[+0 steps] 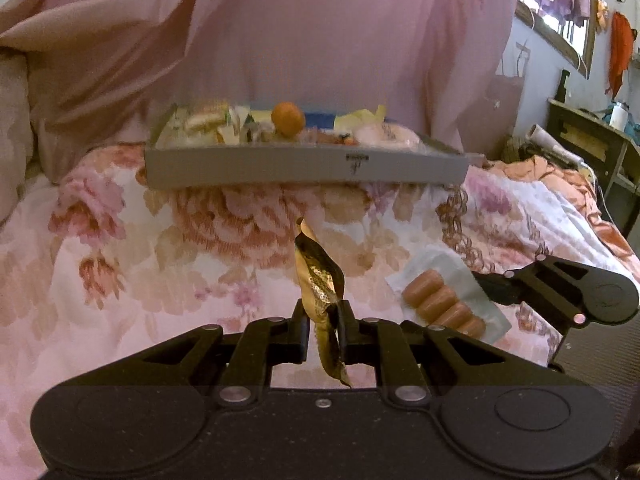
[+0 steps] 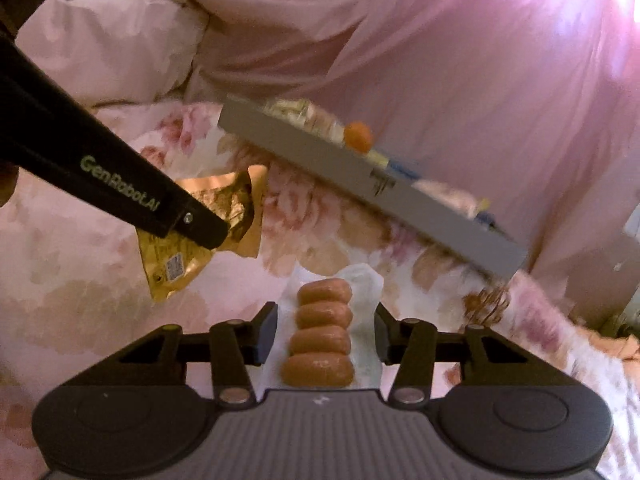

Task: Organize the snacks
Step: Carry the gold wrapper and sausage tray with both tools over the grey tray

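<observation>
My left gripper (image 1: 323,320) is shut on a gold foil snack packet (image 1: 320,276) and holds it above the floral bedspread. The packet (image 2: 224,216) also shows in the right wrist view, pinched by the left gripper (image 2: 216,236). My right gripper (image 2: 325,330) is open around a clear pack of small sausages (image 2: 322,336) that lies on the bedspread; its fingers stand on either side of the pack, apart from it. The sausage pack (image 1: 444,304) and the right gripper (image 1: 486,286) also show in the left wrist view. A grey tray (image 1: 304,166) filled with snacks sits farther back.
An orange round fruit (image 1: 287,118) sits among wrapped snacks in the tray (image 2: 360,176). Pink bedding and pillows (image 1: 280,32) rise behind it. A dark desk (image 1: 592,140) with clutter stands at the right beyond the bed edge.
</observation>
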The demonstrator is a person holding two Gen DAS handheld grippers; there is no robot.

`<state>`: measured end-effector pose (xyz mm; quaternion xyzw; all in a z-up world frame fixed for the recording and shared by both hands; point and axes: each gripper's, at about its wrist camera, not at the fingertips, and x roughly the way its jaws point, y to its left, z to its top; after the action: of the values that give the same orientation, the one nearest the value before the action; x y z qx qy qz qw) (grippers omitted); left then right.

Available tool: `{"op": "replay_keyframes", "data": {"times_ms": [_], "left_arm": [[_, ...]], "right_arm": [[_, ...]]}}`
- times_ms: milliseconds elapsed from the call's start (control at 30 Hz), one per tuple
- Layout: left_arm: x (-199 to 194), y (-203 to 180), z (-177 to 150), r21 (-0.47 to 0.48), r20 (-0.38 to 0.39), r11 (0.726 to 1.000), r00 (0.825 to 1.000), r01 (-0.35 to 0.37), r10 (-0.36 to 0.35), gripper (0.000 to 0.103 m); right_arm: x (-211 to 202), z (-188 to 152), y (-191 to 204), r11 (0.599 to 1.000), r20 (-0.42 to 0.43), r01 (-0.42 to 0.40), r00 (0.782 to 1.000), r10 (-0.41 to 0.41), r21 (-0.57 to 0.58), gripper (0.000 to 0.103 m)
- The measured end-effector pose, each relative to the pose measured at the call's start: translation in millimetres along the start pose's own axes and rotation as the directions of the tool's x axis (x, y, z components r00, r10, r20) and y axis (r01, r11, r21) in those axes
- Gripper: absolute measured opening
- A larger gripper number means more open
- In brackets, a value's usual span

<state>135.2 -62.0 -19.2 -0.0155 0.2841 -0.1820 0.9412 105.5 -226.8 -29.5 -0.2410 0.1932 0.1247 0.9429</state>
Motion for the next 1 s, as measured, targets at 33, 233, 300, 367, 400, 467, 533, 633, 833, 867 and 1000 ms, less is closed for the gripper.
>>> {"op": "replay_keyframes", "data": {"times_ms": [33,233,300,367,400,467,533,633,833,867,1000], "left_arm": [[-1.2,0.2,3.4,0.001,0.008,1.000,1.000,0.000,0.000,0.015],[-7.7,1.7,36.0,0.022,0.084,1.000,0.996,-0.004,0.002,0.015],[-9.8,2.8,50.6,0.020,0.115,1.000,0.993,0.003,-0.005,0.015],[-9.9,2.8,66.0,0.026,0.149,1.000,0.989,0.001,-0.005,0.015],[-9.0,2.3,73.7,0.035,0.165,0.999,0.986,-0.002,-0.004,0.015],[-5.8,0.7,89.6,0.051,0.189,0.999,0.982,-0.001,-0.009,0.015],[-0.1,1.3,105.8,0.061,0.209,0.998,0.978,0.008,-0.021,0.015],[12.4,4.2,129.0,0.067,0.231,0.998,0.973,0.007,-0.023,0.015],[46.9,15.8,170.3,0.061,0.227,0.998,0.974,-0.008,-0.007,0.015],[53.7,17.9,174.6,0.059,0.220,0.998,0.976,-0.014,0.000,0.015],[79.1,26.6,184.6,0.019,0.181,0.999,0.983,-0.026,0.022,0.015]], "right_arm": [[-1.3,3.2,-1.5,1.000,0.014,0.006,1.000,-0.006,-0.002,0.053],[-4.9,29.7,-17.4,0.999,0.099,0.037,0.994,-0.037,0.002,0.054],[-3.0,40.7,-25.1,0.998,0.133,0.056,0.989,-0.056,0.000,0.055],[2.3,52.2,-33.8,0.997,0.160,0.073,0.984,-0.072,0.000,0.055],[7.1,59.8,-39.5,0.997,0.174,0.081,0.982,-0.080,0.002,0.055],[16.9,72.5,-49.2,0.996,0.191,0.091,0.977,-0.091,0.005,0.055],[28.9,83.4,-58.9,0.995,0.205,0.101,0.974,-0.101,0.008,0.055],[48.3,99.0,-70.3,0.993,0.222,0.115,0.968,-0.117,0.022,0.055],[94.5,121.9,-84.9,0.991,0.201,0.093,0.973,-0.110,0.091,0.055],[102.2,124.0,-86.7,0.991,0.194,0.087,0.975,-0.105,0.103,0.055],[125.0,126.3,-87.5,0.988,0.160,0.071,0.983,-0.093,0.138,0.055]]}}
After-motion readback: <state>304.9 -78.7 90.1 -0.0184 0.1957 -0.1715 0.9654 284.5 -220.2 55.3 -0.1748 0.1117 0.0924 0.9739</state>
